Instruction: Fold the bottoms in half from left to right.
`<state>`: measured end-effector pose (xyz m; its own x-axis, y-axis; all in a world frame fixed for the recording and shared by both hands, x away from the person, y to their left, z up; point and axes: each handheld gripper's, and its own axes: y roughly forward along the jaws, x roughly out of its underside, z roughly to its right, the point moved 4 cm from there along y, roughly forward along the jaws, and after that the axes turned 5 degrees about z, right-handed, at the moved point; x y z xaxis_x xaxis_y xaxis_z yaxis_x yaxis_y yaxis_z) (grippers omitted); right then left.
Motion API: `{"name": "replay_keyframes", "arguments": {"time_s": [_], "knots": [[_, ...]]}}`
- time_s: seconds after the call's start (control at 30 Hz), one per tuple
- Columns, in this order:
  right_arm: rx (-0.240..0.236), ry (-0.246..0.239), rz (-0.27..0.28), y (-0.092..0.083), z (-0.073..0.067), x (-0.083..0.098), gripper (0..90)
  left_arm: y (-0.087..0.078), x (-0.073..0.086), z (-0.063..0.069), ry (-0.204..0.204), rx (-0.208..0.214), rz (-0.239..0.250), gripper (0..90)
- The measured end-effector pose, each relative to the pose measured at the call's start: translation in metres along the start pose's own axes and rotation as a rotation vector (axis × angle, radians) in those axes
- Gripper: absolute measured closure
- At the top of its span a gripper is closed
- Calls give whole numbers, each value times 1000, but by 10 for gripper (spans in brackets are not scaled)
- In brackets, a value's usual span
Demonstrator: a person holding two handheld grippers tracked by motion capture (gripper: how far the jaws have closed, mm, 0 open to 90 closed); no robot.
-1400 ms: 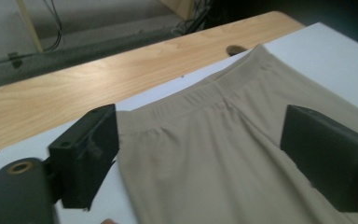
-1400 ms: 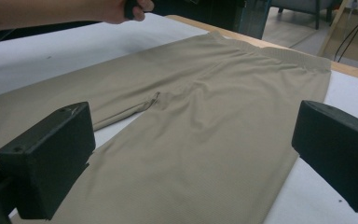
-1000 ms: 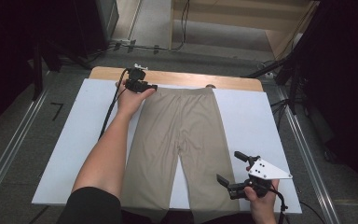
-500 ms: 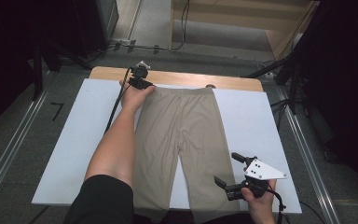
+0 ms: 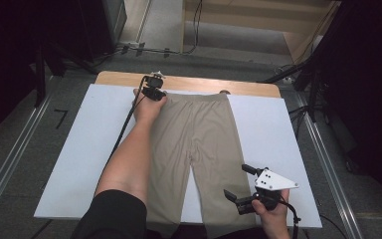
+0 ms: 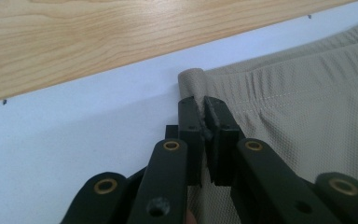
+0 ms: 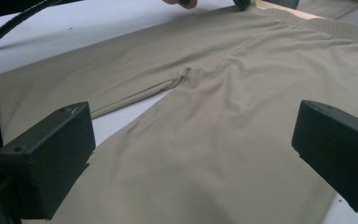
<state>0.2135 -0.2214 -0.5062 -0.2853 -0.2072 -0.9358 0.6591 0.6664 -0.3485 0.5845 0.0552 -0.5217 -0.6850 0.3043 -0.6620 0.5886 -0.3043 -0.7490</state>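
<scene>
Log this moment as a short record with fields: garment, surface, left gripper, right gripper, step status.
garment: beige knit trousers, laid flat, waistband at the far edge
surface: white board on a wooden table
left gripper: left gripper jaws have just been closing, now pinched on the waistband corner, which bulges up between them
right gripper: right gripper jaws wide open, over the near trouser leg, not gripping it
step status: one corner gripped, leg hem not yet gripped

My wooden table [image 5: 194, 82] carries a white board [image 5: 79, 144]; beige trousers [image 5: 199, 134] lie flat on that board
</scene>
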Motion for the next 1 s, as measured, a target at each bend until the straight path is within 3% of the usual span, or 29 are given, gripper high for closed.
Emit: {"name": "replay_keyframes", "arguments": {"time_s": [0.07,0.1,0.13,0.17,0.27,0.33,0.43,0.47,0.57,0.6,0.8,1.0], "knots": [[3,18,5,2,-5,-2,0,-5,-4,-1,-57,35,5,876],[2,25,5,4,-8,-4,0,-10,-9,0,-64,48,16,878],[8,31,0,7,-11,-6,0,-15,-14,1,-56,52,32,878],[14,40,8,14,-20,-11,132,-21,-20,2,-34,53,44,878],[14,54,1,23,-31,-17,146,-38,-36,4,10,63,68,879],[3,63,-16,33,-46,-23,177,-47,-44,4,7,77,80,878],[3,55,-24,49,-70,-29,184,-57,-52,6,-46,119,97,878],[2,61,-32,54,-76,-32,190,-60,-54,7,-30,112,97,878],[-50,94,-56,76,-99,-39,288,-64,-58,10,4,101,85,878],[-50,94,-56,76,-99,-39,288,-65,-59,9,3,100,86,878],[-128,122,-94,116,-137,-39,420,-63,-59,9,-9,103,78,877],[-176,144,-127,154,-167,-38,441,-63,-58,9,-6,100,75,876]]}}
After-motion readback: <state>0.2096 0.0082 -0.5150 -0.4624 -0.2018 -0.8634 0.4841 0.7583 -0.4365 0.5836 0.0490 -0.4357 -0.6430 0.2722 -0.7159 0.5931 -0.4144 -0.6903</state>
